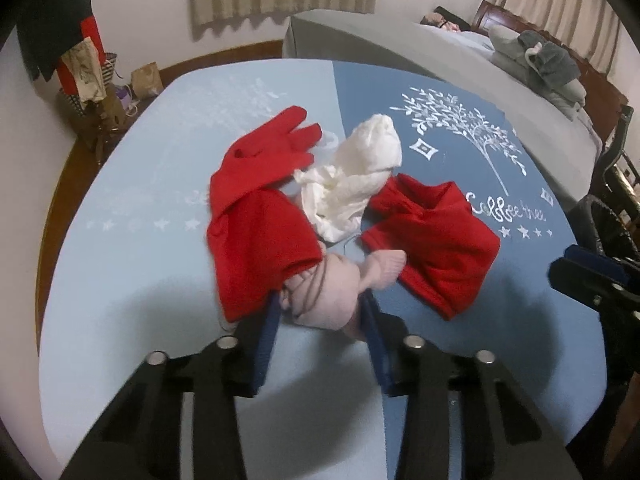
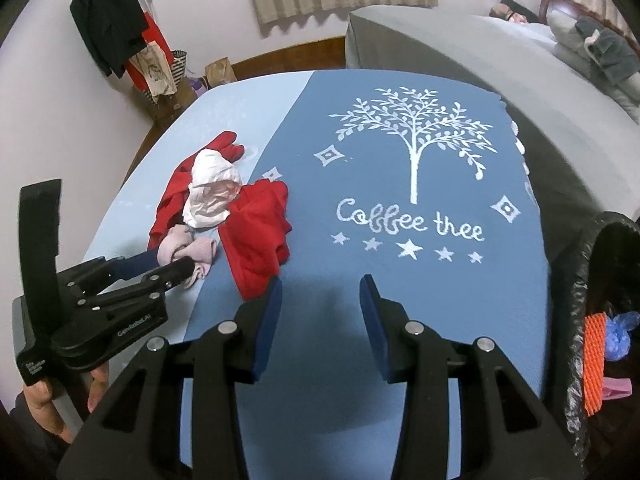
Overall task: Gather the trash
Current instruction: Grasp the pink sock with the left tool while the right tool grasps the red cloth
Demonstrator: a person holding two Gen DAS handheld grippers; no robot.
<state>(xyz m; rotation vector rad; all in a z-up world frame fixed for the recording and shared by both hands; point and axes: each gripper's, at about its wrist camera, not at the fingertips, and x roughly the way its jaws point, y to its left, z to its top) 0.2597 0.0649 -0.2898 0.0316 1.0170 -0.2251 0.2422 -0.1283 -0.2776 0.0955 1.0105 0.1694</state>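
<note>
A pile lies on the blue mat point(image 1: 120, 184): a red glove point(image 1: 264, 152), a crumpled white tissue point(image 1: 352, 176), a second red cloth point(image 1: 436, 240) and a pink sock point(image 1: 340, 284). My left gripper point(image 1: 320, 312) has its fingers on either side of the pink sock and is closed against it. In the right wrist view the left gripper point(image 2: 168, 266) shows at the left, on the pink sock point(image 2: 192, 252). My right gripper point(image 2: 320, 292) is open and empty above the mat point(image 2: 400, 280), right of the pile.
A bin with a black liner point(image 2: 592, 280) stands at the right edge and holds orange, blue and pink items. A grey-covered bed point(image 1: 440, 60) with folded clothes lies behind. Bags and hanging clothes point(image 1: 80, 60) stand at the far left wall.
</note>
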